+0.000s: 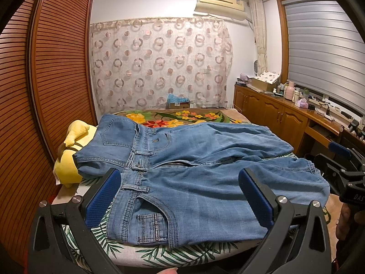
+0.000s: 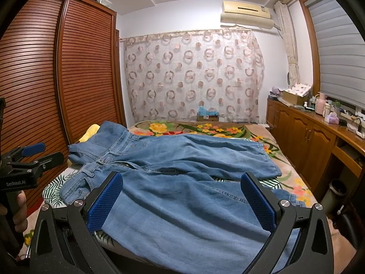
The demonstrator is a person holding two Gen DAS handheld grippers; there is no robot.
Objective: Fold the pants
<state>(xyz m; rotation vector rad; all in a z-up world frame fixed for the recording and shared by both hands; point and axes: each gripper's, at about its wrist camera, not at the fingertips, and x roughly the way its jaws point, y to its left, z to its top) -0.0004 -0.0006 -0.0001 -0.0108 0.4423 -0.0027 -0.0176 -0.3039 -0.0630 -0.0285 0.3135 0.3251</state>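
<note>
Left wrist view: the left claw (image 1: 180, 196) is spread wide, empty, over the waistband end of the blue pants (image 1: 194, 159), which lie flat on the bed (image 1: 194, 115).

Right wrist view: the right claw (image 2: 182, 202) gapes wide, empty, over the near leg.

Both wrist views low and close over the jeans (image 1: 194, 171), facing the curtain (image 2: 194, 75).
</note>
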